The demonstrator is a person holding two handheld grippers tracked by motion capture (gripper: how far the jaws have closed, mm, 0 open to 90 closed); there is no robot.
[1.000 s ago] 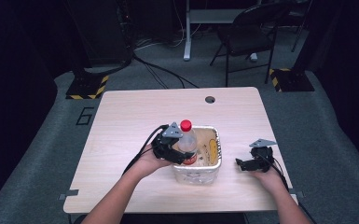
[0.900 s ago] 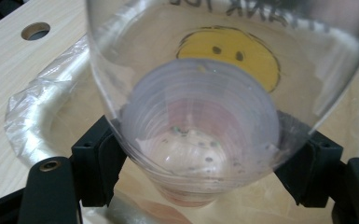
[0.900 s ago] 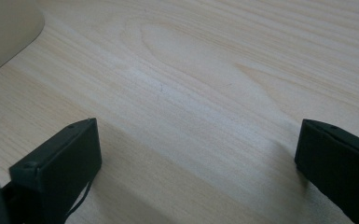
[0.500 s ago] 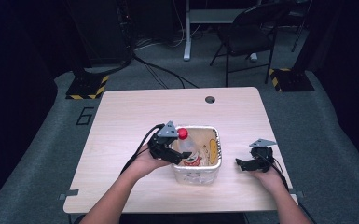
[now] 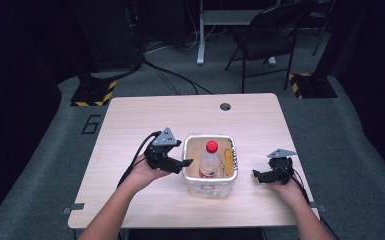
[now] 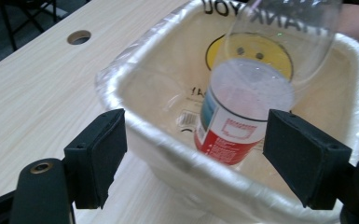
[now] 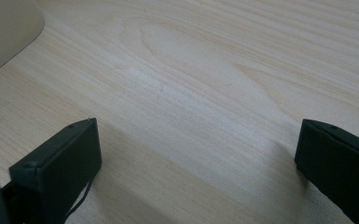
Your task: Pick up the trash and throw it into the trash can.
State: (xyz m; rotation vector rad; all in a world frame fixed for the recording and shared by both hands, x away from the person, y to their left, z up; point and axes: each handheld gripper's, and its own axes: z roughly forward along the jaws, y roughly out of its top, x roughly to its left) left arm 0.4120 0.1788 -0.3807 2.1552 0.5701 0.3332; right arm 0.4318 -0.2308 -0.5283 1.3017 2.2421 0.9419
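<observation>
Since the earlier frames the left tongs [image 5: 184,163] have let go of the bottle [image 5: 209,161] and pulled back off the bin's near-left rim; bottle now stands free inside. Left tongs spread wide, nothing between the jaws, hovering just outside the rim of the lined bin [image 6: 121,100], with the bottle [image 6: 242,116] just beyond them, leaning a bit, red cap up, red label low. Right tongs [image 5: 258,175] spread, empty, resting low over bare bench [image 7: 205,88], well apart from the bin's far side. Step judged: drop-in done, release finished. Next move likely a plain retreat of the left tongs, no snagging the liner. Bin holds the bottle plus a smiley-print bag lining.
</observation>
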